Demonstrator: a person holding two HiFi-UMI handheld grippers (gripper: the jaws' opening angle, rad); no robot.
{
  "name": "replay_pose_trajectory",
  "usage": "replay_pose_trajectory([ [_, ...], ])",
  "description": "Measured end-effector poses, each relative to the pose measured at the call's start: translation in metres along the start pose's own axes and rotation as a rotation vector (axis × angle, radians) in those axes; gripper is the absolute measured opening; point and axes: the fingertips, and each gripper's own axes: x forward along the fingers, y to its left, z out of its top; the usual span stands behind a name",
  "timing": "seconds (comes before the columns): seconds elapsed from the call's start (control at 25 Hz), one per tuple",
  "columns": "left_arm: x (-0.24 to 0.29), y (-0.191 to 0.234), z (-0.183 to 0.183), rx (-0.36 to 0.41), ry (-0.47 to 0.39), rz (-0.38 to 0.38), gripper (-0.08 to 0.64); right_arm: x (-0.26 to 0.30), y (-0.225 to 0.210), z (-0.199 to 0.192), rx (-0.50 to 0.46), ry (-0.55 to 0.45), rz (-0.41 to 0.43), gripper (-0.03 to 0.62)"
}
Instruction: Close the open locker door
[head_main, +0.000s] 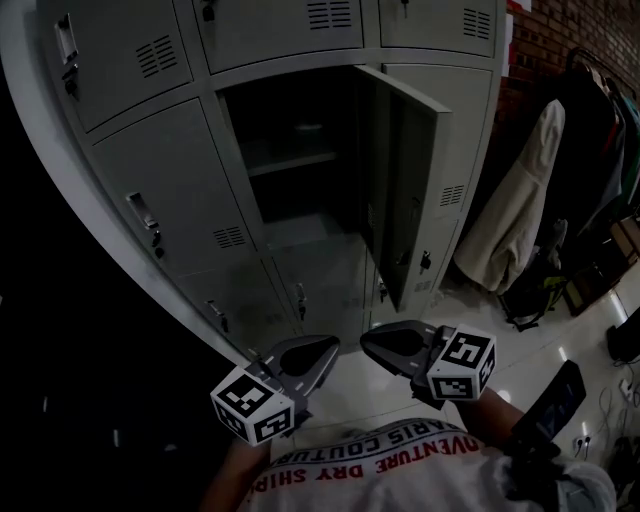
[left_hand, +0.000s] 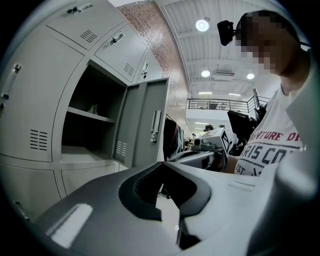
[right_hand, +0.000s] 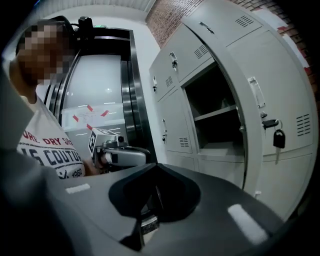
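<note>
A bank of grey lockers (head_main: 160, 170) stands in front of me. One middle compartment (head_main: 290, 160) is open, with a shelf inside. Its door (head_main: 405, 190) swings out to the right, and a key hangs from its lock (right_hand: 278, 139). In the left gripper view the door (left_hand: 147, 120) shows its inner face; in the right gripper view the door (right_hand: 260, 115) shows its outer face. My left gripper (head_main: 325, 350) and right gripper (head_main: 368, 343) are held low, well short of the door. Their tips point at each other, and both are shut on nothing.
Coats hang on a rack (head_main: 520, 200) to the right of the lockers, against a brick wall (head_main: 550, 40). Bags (head_main: 530, 290) lie on the pale tiled floor (head_main: 400, 400) beneath them. A black device (head_main: 550, 405) sits by my right arm.
</note>
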Motion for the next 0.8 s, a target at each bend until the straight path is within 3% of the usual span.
replay_pose_trajectory([
  [0.24,0.016,0.005,0.009,0.017,-0.003,-0.011,0.005,-0.034,-0.03,0.016,-0.036,-0.033,-0.07,-0.003],
  [0.4,0.023,0.007,0.015,0.031,-0.002,-0.013,0.005,-0.069,-0.063,0.04,-0.089,-0.084,-0.167,-0.003],
  [0.6,0.028,0.011,0.016,0.036,0.009,-0.007,0.005,-0.102,-0.12,0.081,-0.173,-0.151,-0.349,-0.003],
  [0.8,0.031,0.018,0.017,0.038,0.021,0.004,0.005,-0.092,-0.142,0.111,-0.226,-0.182,-0.361,-0.003],
])
